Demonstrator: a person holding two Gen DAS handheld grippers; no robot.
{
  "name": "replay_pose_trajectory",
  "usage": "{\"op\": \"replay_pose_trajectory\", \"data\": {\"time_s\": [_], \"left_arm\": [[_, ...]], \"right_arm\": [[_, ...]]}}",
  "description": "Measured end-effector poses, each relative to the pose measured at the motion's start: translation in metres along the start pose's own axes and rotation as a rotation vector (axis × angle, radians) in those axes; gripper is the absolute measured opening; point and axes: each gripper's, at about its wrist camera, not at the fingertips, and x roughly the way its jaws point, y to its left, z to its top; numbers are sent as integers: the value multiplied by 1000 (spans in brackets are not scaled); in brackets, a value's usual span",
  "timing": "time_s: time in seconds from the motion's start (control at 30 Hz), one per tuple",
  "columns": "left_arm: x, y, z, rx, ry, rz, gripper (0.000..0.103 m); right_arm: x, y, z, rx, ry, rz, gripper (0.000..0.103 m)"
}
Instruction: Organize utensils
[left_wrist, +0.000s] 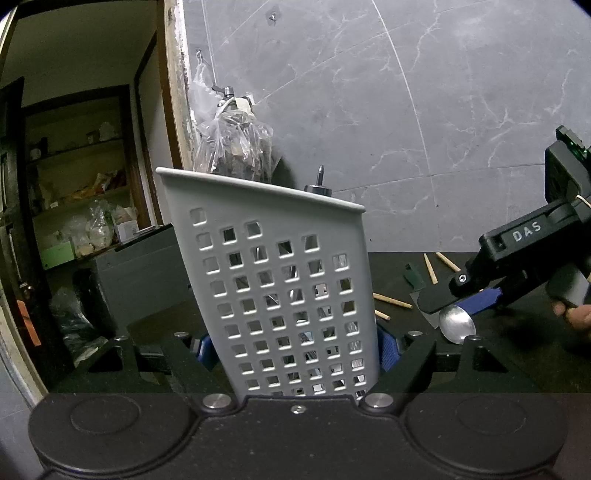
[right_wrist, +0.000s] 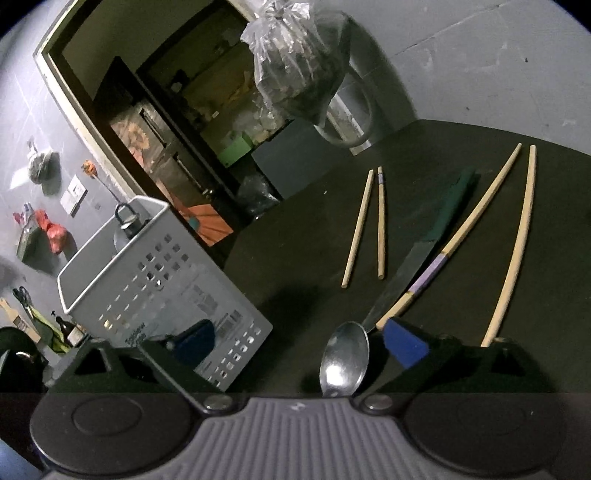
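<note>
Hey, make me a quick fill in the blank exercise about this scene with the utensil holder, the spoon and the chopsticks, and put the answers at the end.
1. The left gripper is shut on the grey perforated ____.
2. Between the open fingers of the right gripper lies a metal ____.
3. The number of chopsticks on the dark table is ____.
4. The knife has a ____ handle.

Answers: holder; spoon; four; green

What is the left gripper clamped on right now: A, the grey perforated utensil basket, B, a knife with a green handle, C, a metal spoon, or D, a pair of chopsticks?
A: in the left wrist view the jaws of the left gripper press on both sides of the grey perforated basket, while the spoon lies on the table by the right gripper.
</note>
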Motion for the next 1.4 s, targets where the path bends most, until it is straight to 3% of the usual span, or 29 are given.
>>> {"op": "replay_pose_trajectory", "data": {"time_s": [0.2,0.27,0.47,0.73,0.87,1.0,1.1,1.4], "left_arm": [[-1,0,-1,-7,3,2,80],[0,-1,-1,2,3,-1,80],[5,2,3,-1,15,-19,80],[3,0,-2,7,-2,-16,80],[2,0,-3,11,-9,-17,81],[2,0,-4,15,-16,-16,81],[1,2,-6,8,-20,-20,81],[1,-1,-7,13,-28,-13,81]], "right_arm": [[0,-4,-1,20,12,-17,61],[1,-3,-2,25,16,-23,56],[1,-4,-3,37,18,-33,47],[-2,-2,-5,32,20,-35,47],[-2,0,-6,27,22,-50,42],[1,2,-6,24,49,-66,15],[2,3,-7,21,59,-82,6],[-1,5,-11,29,44,-107,4]]}}
